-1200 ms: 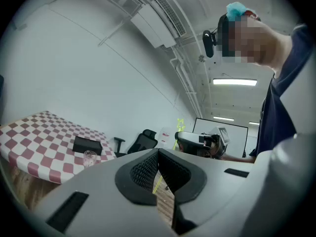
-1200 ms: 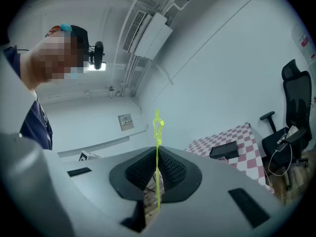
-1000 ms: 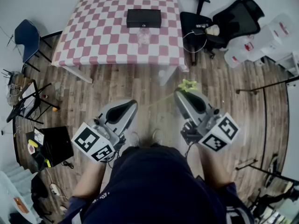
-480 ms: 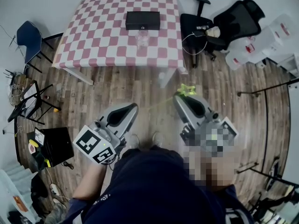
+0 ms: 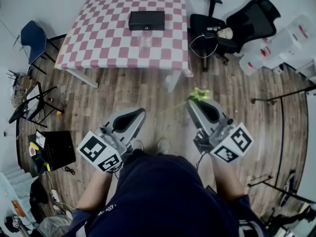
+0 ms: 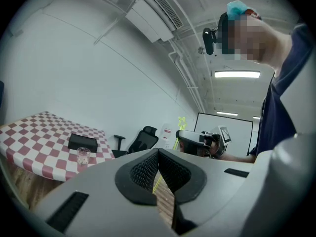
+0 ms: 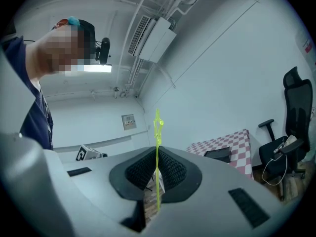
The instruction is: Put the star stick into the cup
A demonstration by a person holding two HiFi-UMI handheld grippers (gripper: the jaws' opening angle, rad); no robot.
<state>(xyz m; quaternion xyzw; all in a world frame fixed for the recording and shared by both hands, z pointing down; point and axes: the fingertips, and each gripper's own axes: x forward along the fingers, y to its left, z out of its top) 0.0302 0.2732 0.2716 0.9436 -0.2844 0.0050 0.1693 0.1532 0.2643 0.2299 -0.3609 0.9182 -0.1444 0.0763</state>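
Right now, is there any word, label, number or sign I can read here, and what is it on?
None can be read.
White containers: red labels, too small.
Wall plate: print blurred.
Cubes on the left gripper and right gripper: square patterns only, no letters.
Star stick: no print.

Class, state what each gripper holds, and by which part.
The right gripper pinches the star stick on its stem just below the star; the left gripper holds nothing.

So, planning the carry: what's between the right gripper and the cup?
Head view: bare floor, then the table and its checked cloth up to the cup; nothing else.
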